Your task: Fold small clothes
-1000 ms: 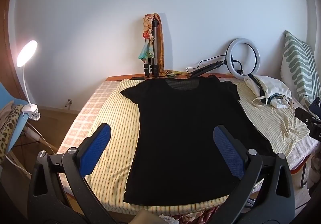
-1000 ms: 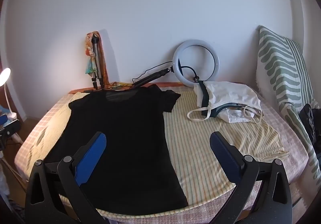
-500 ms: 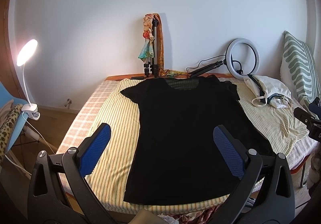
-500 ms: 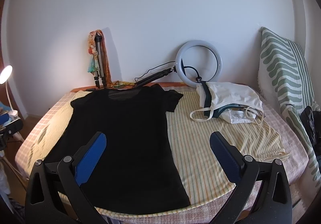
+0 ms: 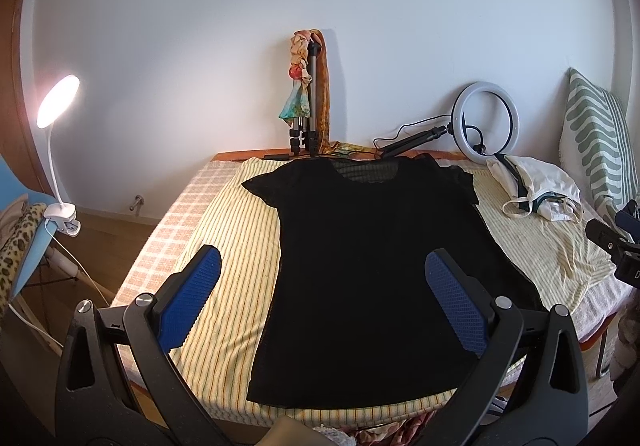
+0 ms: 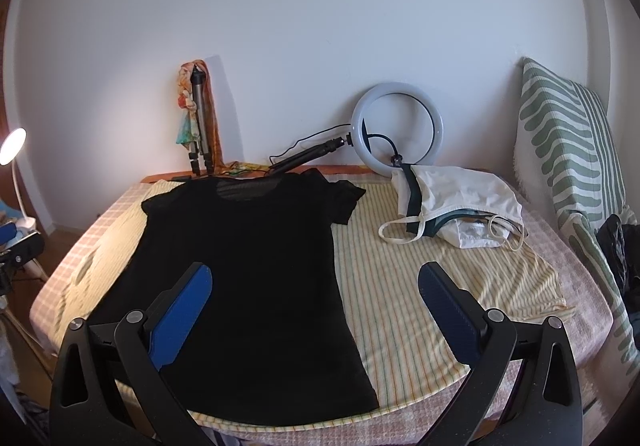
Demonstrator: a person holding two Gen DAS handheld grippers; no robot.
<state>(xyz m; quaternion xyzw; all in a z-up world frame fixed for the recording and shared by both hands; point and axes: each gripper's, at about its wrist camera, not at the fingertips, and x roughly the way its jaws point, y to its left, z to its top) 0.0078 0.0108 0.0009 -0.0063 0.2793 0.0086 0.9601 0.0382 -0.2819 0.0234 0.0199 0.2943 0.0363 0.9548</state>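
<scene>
I am holding left gripper and right gripper wide open, empty, above the black T-shirt; light, limp, thin; I am planning hem-corner pinches.

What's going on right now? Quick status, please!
Both tongs, left and right, open, holding nothing. Black T-shirt flat on striped sheet, unfolded. White garment pile off to its right, not touching.

White wall, lit clip lamp, bed.
</scene>
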